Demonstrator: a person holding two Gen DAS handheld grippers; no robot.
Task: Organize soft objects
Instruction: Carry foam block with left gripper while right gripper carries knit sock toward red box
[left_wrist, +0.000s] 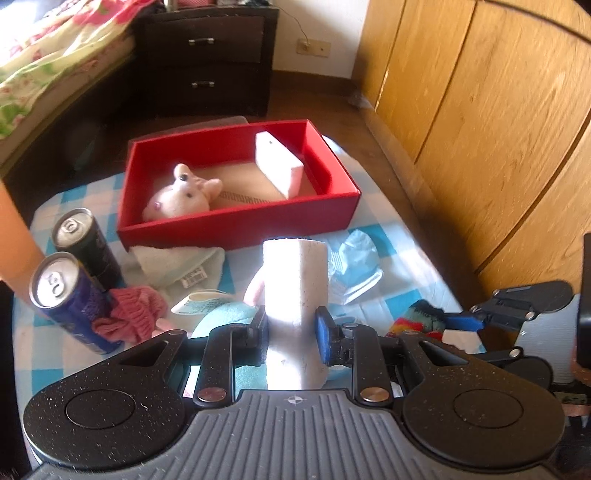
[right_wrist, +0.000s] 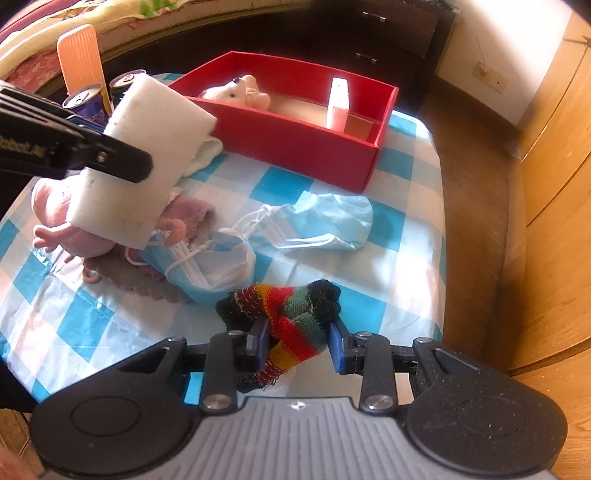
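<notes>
left hand-held gripper (left_wrist: 291, 332) clamps foam block (left_wrist: 295, 295) | right hand-held gripper (right_wrist: 297, 345) pinches striped sock (right_wrist: 291, 314) | cans (left_wrist: 70, 288), masks (right_wrist: 295, 229) nearby

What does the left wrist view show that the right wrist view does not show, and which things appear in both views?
Only the left wrist view shows the pink knitted piece beside the blue drink can.

Only the right wrist view shows the tall orange ribbed plastic piece and the pleated blue face mask with white loops.

Both show the red cardboard box with the pale plush mouse, the left gripper shut on the white foam block, and the striped knitted sock between the right gripper fingers.
</notes>
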